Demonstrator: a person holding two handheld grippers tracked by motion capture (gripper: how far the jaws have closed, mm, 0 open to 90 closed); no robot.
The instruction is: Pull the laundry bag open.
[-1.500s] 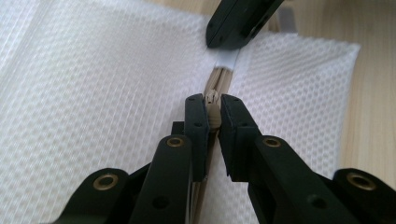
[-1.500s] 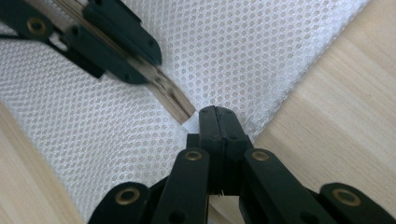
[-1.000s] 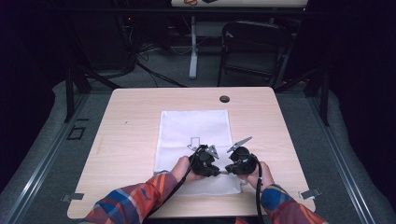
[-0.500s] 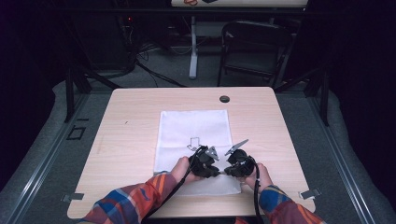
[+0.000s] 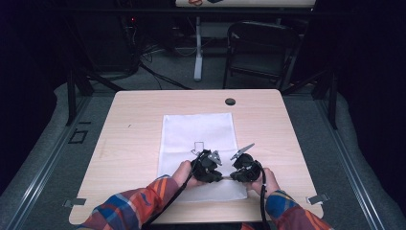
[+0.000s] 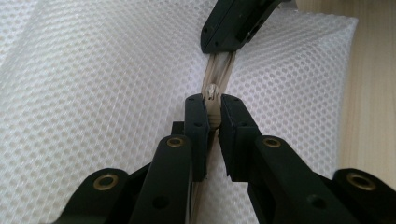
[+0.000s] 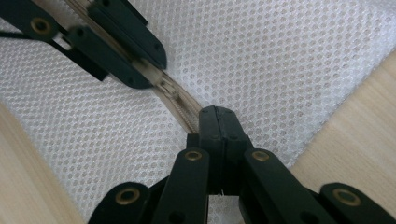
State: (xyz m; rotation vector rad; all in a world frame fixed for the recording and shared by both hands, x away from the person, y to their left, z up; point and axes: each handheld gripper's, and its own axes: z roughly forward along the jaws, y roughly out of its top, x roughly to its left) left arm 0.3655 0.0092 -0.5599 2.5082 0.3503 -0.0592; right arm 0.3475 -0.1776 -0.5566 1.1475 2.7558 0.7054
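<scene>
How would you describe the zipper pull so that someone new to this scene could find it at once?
On the light wooden table lies a white mesh bag; along its near edge runs a beige zipper. The small pale zipper pull sits on that strip, pinched by the left tool, with the right tool clamped on the strip farther along.

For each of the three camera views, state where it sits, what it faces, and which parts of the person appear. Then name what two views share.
High view: above the person's side, facing forward and down on the table; forearms, hands, both tongs.
Left gripper view: on the left tongs, facing the mesh bag and its zipper.
Right gripper view: on the right tongs, shut on the zipper.
Shared: both gripper views show the zipper and the other tongs.
</scene>
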